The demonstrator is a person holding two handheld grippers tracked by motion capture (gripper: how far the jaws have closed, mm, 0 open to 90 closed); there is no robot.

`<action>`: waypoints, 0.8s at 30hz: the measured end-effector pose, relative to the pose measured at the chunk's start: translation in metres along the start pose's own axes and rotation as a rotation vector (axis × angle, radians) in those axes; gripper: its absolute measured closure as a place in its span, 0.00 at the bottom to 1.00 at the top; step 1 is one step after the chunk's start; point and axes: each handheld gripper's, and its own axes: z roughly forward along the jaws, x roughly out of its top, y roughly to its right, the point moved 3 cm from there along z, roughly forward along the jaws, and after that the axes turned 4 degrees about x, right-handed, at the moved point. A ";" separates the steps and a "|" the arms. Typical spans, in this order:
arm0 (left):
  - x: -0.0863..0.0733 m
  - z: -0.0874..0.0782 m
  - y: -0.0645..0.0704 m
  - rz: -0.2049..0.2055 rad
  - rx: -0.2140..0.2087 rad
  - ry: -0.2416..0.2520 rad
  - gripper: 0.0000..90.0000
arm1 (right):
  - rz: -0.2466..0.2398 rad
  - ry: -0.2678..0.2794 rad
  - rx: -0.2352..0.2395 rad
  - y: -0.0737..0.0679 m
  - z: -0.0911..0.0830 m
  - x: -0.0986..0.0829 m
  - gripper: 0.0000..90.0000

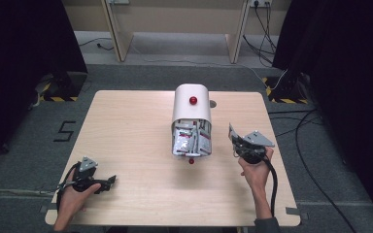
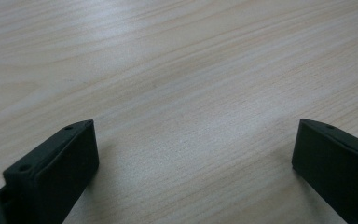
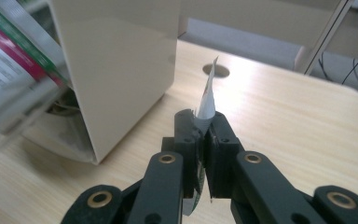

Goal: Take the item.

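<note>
A cream box with a rounded top and a red knob [image 1: 191,112] lies on the wooden table [image 1: 136,141], its open front facing me and packed with several silver and red packets [image 1: 190,141]. My right gripper [image 1: 233,137] hovers just right of the box and is shut on one thin packet [image 3: 208,103], held edge-on between its jaws. The box wall [image 3: 121,65] is close on that gripper's left. My left gripper [image 1: 108,182] rests near the table's front left corner, pointing right. Its jaws stand wide apart over bare wood, gripper [image 2: 193,144] holding nothing.
A small red knob [image 1: 191,160] lies on the table just in front of the box. A round cable hole [image 3: 215,70] is in the tabletop behind the box. Cables run on the floor to the right; black curtains flank both sides.
</note>
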 end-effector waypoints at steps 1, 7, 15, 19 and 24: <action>0.000 0.000 0.000 0.000 0.000 0.000 0.00 | 0.008 -0.009 -0.001 0.001 0.002 -0.002 0.95; 0.000 0.000 0.000 0.001 0.000 0.000 0.00 | 0.014 -0.039 0.001 0.003 0.012 -0.012 0.95; 0.000 0.000 0.000 0.001 0.000 0.000 0.00 | 0.026 -0.062 0.010 0.006 0.021 -0.021 0.94; 0.000 0.000 0.000 0.001 0.000 0.000 0.00 | 0.044 -0.078 0.022 0.005 0.026 -0.026 0.94; 0.000 0.000 0.000 0.000 0.000 0.000 0.00 | 0.044 -0.094 0.029 0.005 0.032 -0.030 0.94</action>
